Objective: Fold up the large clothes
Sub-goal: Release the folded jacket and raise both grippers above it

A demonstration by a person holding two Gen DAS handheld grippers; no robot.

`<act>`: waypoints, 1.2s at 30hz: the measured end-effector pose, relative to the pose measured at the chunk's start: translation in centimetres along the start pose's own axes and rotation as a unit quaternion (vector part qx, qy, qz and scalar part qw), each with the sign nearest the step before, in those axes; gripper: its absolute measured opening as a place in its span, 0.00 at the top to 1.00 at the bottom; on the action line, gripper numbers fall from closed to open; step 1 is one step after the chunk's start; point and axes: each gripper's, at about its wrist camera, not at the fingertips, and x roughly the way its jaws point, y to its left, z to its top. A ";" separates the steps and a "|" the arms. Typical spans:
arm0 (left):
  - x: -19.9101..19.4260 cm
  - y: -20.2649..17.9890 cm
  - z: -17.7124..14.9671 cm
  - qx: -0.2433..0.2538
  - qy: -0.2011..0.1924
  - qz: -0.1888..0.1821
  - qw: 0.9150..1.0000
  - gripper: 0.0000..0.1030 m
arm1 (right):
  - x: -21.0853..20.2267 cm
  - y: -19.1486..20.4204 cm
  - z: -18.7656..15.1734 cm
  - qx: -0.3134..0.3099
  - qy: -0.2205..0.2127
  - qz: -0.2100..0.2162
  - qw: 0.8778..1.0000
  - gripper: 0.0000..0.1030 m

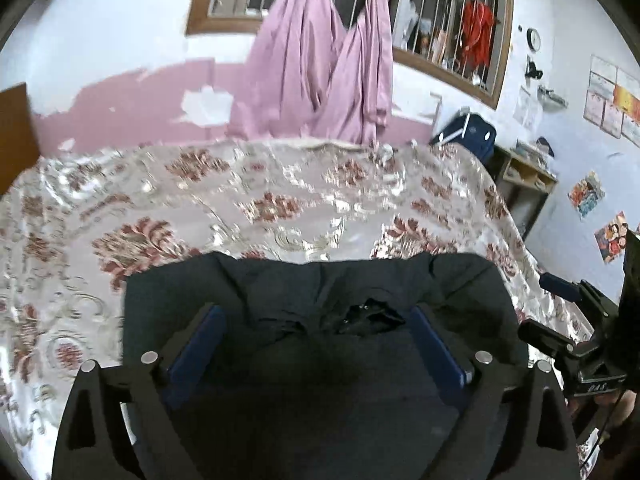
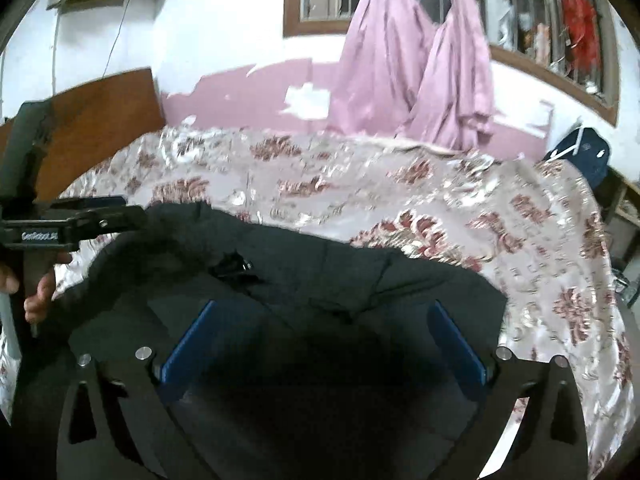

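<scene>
I have both grippers standing wide with nothing between the pads, because the dark garment (image 1: 320, 300) is lying on its own on the bed (image 1: 240, 208) and needs no hold right now. My left gripper (image 1: 316, 344) hovers above the near part of the garment, tilted down at it, its blue pads (image 1: 200, 344) well apart on either side of a rumpled fold. My right gripper (image 2: 324, 344) does the same beside it, and from its camera I can see the left one off to the garment's left edge, with the hand (image 2: 38, 292) that carries it.

The garment sits on the near side of the bed, on the flowered bedspread (image 2: 440, 208), with the far half of the bed bare beyond it. I judge it is already folded at least once: its outline is roughly squared, with a straight left edge and a thick bunched ridge along the far edge, where a small buckle or clasp (image 2: 234, 264) shows. That would explain why I am holding both grippers clear and raised above the cloth, so as not to drag the layers.

The far edge looks lumpy, so the next grip probably wants to take that ridge or a corner cleanly. The pictures are blurred, so finer creases I cannot make out.
</scene>
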 end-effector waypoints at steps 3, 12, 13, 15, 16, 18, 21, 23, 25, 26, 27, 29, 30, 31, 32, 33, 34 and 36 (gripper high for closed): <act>-3.8 -0.7 -0.5 0.014 -0.029 0.016 0.999 0.03 | -2.6 0.0 0.3 0.023 -0.012 -0.003 1.000 0.02; -13.7 -3.0 -2.6 0.036 -0.077 0.013 0.996 0.00 | -9.8 1.0 -0.9 0.042 -0.043 -0.006 0.998 0.02; -14.7 -3.2 -2.9 0.037 -0.083 0.013 0.996 0.00 | -10.5 1.2 -1.1 0.042 -0.046 -0.006 0.998 0.02; -16.4 -3.6 -3.5 0.036 -0.090 0.016 0.995 0.00 | -12.3 1.7 -1.4 0.037 -0.052 -0.005 0.998 0.02; -17.3 -3.8 -3.9 0.036 -0.092 0.019 0.995 0.00 | -13.1 2.1 -1.6 0.034 -0.055 -0.004 0.998 0.02; -19.0 -4.0 -4.6 0.036 -0.099 0.026 0.994 0.00 | -14.9 2.8 -2.1 0.026 -0.064 -0.007 0.998 0.02; -21.2 -4.5 -5.8 0.036 -0.104 0.035 0.993 0.00 | -17.4 3.7 -2.7 0.018 -0.075 -0.005 0.997 0.02; -22.5 -4.7 -6.6 0.039 -0.106 0.040 0.993 0.00 | -19.1 4.3 -3.1 0.019 -0.081 0.000 0.997 0.02; -23.7 -5.1 -7.4 0.043 -0.107 0.045 0.992 0.00 | -20.4 4.7 -3.4 0.021 -0.088 0.002 0.996 0.02; -24.3 -5.3 -7.8 0.046 -0.107 0.048 0.992 0.00 | -21.3 4.9 -3.7 0.021 -0.091 0.003 0.996 0.02; -25.0 -5.5 -8.3 0.048 -0.109 0.050 0.992 0.00 | -22.0 5.1 -4.0 0.019 -0.094 0.004 0.995 0.02; -26.2 -5.8 -9.2 0.053 -0.113 0.055 0.991 0.00 | -23.3 5.5 -4.5 0.015 -0.098 0.004 0.995 0.02; -26.8 -5.9 -9.5 0.054 -0.114 0.056 0.990 0.00 | -23.9 5.8 -4.8 0.013 -0.100 0.004 0.995 0.02; -27.2 -6.1 -9.9 0.054 -0.115 0.057 0.990 0.00 | -24.6 6.0 -5.2 0.012 -0.103 0.006 0.995 0.02; -27.7 -6.2 -10.3 0.055 -0.116 0.059 0.990 0.00 | -25.2 6.3 -5.5 0.012 -0.106 0.007 0.994 0.02; -28.3 -6.3 -10.7 0.056 -0.117 0.060 0.990 0.00 | -25.8 6.5 -5.8 0.011 -0.107 0.008 0.994 0.02; -28.8 -6.4 -11.1 0.058 -0.118 0.061 0.989 0.00 | -26.3 6.7 -6.1 0.010 -0.109 0.009 0.994 0.02; -29.7 -6.7 -12.0 0.059 -0.120 0.066 0.989 0.00 | -27.3 7.2 -6.9 0.009 -0.112 0.010 0.994 0.02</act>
